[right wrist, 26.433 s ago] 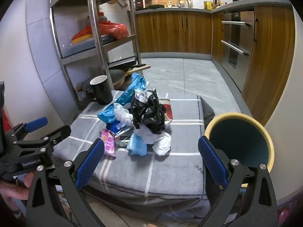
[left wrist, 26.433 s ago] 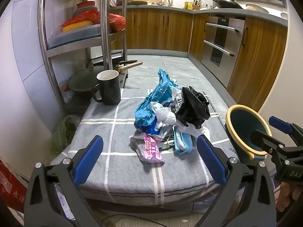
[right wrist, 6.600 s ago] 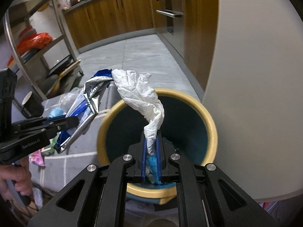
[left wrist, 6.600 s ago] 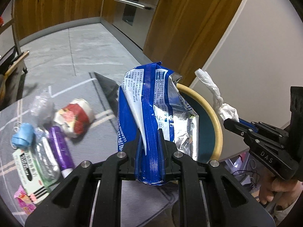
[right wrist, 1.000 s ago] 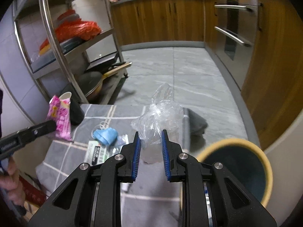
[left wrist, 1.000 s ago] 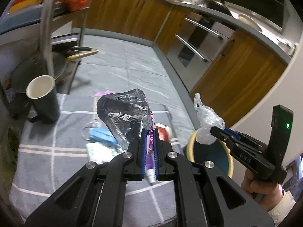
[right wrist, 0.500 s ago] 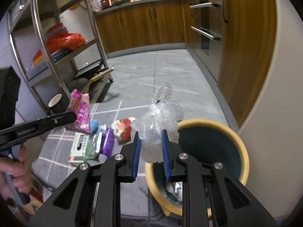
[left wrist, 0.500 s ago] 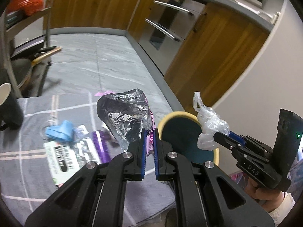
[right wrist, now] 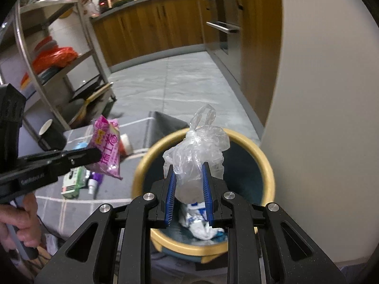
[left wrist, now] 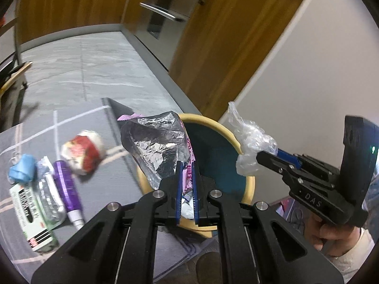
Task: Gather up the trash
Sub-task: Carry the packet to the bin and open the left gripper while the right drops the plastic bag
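Note:
My left gripper (left wrist: 186, 168) is shut on a pink snack wrapper (left wrist: 156, 142) whose silver inner side faces the left wrist camera; the right wrist view shows its pink printed face (right wrist: 106, 150). It hangs over the near left rim of the yellow-rimmed teal bin (left wrist: 208, 122). My right gripper (right wrist: 188, 172) is shut on a crumpled clear plastic bag (right wrist: 199, 146), held above the mouth of the bin (right wrist: 270, 165). White and blue trash lies at the bottom of the bin.
On the grey checked cloth (left wrist: 21, 248) lie a red and white cup (left wrist: 83, 151), a purple tube (left wrist: 67, 189), a blue wad (left wrist: 23, 169) and a green and white pack (left wrist: 30, 217). A black mug (right wrist: 51, 133) stands by a steel shelf rack (right wrist: 26, 54). A white wall is right of the bin.
Both grippers have swung right from above the cloth to over the bin, each still holding its piece of trash. The bin now fills the middle of both views.

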Available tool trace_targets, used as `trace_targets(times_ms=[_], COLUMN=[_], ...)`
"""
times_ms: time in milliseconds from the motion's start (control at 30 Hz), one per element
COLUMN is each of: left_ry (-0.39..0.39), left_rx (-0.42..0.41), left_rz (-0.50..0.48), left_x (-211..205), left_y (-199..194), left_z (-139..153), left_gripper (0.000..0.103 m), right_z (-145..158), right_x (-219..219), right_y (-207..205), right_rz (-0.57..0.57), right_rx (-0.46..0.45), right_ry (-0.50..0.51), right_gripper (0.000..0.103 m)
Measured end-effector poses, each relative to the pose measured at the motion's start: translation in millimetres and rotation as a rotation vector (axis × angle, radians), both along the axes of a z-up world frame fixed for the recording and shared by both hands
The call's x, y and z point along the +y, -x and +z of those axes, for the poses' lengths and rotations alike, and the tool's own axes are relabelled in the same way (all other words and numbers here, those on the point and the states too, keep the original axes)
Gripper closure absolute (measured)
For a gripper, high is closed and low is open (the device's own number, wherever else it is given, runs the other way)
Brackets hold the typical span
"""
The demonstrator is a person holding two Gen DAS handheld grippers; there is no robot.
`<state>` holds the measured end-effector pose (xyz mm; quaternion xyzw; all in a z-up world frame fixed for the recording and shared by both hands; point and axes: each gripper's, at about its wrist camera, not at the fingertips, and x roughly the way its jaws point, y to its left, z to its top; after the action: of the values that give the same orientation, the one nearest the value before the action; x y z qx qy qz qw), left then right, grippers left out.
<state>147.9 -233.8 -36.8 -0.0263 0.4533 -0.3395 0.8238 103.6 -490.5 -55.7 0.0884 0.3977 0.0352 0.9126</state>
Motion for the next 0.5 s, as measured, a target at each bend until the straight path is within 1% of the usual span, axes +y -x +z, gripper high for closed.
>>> trace_targets(times_ms=[200, 500], left_ry=[-0.021, -0.07], left_rx=[0.044, 0.124], left_rz=[-0.048, -0.107], left_x=[-25, -38], left_y=[-2, -3], left_z=[-22, -56], left_gripper=[0.097, 0.097], right_z=[-14, -40], right_x=[-12, -2], right_y=[-1, -4], right_rz=[-0.021, 0.037], right_rx=[0.045, 0.152], right_ry=[-0.011, 0.037], right_gripper=[0.08, 0.08])
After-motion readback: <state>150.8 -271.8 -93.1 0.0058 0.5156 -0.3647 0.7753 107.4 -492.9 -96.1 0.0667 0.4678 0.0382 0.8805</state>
